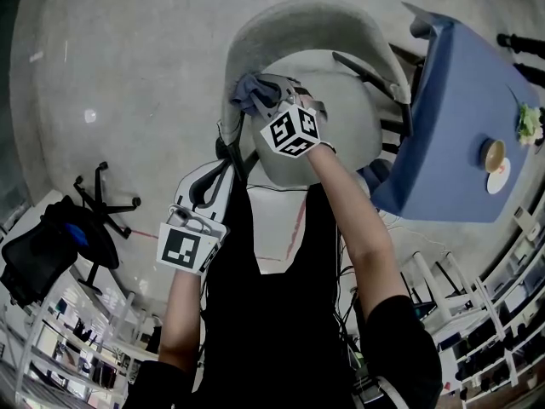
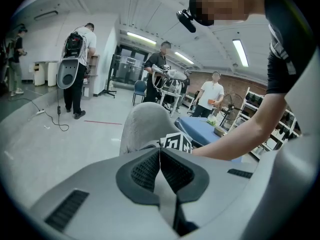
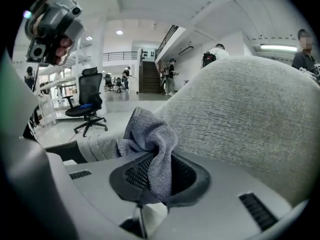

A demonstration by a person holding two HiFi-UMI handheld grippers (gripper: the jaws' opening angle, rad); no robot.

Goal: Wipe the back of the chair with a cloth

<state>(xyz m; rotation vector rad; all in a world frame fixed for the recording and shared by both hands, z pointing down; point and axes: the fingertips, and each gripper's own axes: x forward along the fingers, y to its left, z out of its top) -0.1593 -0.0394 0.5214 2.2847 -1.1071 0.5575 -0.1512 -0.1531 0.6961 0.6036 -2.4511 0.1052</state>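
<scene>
Left claw (image 2: pixel 160 156): clenched on nothing, short of the chair back (image 1: pixel 306 20).
Cloth (image 1: pixel 250 89): bunched on the back's upper left rim.
Right claw (image 3: pixel 152 176): grasping the cloth; press it flat and sweep along the curve in overlapping passes.

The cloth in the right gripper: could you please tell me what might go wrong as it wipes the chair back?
1. The right gripper pinches only a fold of the cloth. Rubbing against the rough fabric of the chair back might tug it free.
2. The left gripper is shut on nothing and is not bracing the chair, so a firm push may shift the chair towards the blue table beside it.
</scene>
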